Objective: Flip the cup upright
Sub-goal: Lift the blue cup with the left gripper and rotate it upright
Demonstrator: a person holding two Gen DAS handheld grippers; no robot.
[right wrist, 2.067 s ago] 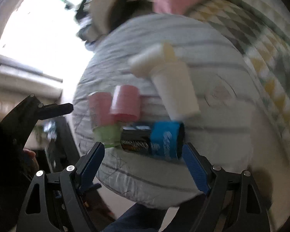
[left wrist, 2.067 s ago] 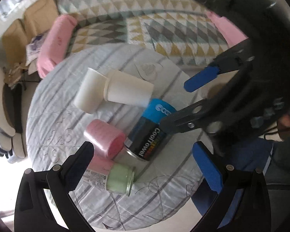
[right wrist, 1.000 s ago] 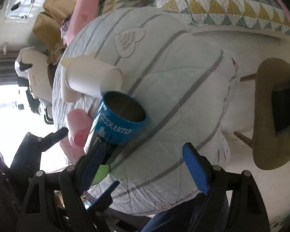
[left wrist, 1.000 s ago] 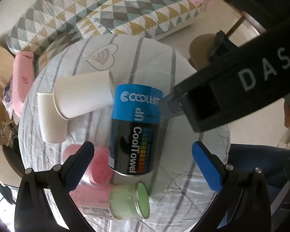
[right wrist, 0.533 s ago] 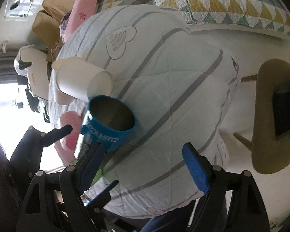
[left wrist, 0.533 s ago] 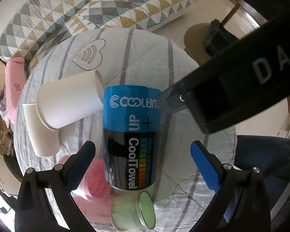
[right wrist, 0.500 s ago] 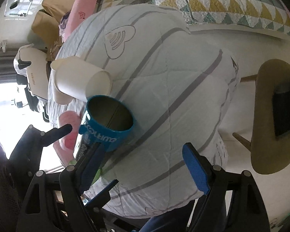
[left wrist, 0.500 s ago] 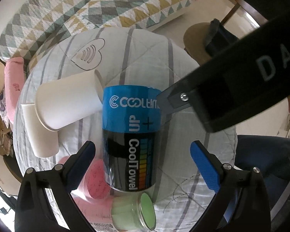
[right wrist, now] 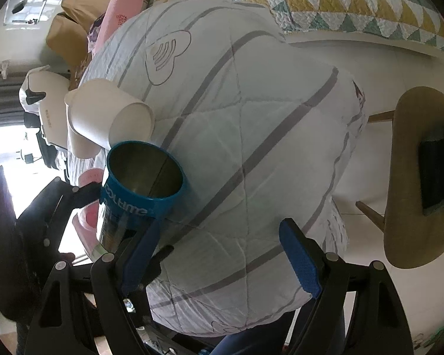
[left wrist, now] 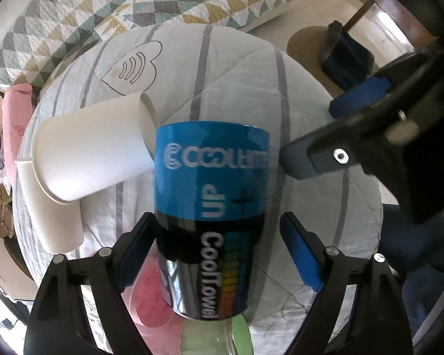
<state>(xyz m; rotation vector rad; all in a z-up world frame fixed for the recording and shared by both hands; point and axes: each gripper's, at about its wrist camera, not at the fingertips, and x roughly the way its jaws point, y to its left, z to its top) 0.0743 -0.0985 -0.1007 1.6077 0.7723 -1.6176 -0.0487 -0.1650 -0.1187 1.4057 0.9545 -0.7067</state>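
Observation:
A blue and black "CoolTowel" metal cup (left wrist: 213, 207) stands between the fingers of my left gripper (left wrist: 219, 251), lifted and tilted over the round quilted table (left wrist: 245, 77). The left jaws are still wide, with a gap on the right side of the cup. In the right wrist view the cup (right wrist: 139, 189) shows its open mouth facing up toward the camera. My right gripper (right wrist: 219, 254) is open and empty to the right of the cup, and its fingers (left wrist: 358, 94) show in the left wrist view.
Two white paper cups (left wrist: 88, 153) lie on their sides left of the metal cup. A pink cup (left wrist: 151, 301) and a green-lidded jar (left wrist: 219, 337) lie below it. A patterned quilt (left wrist: 133, 6) lies beyond the table. A wooden stool (right wrist: 417, 177) stands to the right.
The metal cup has been lifted off its side and turned mouth-up. My left gripper has moved in around its lower body. My right gripper has drawn back from it.

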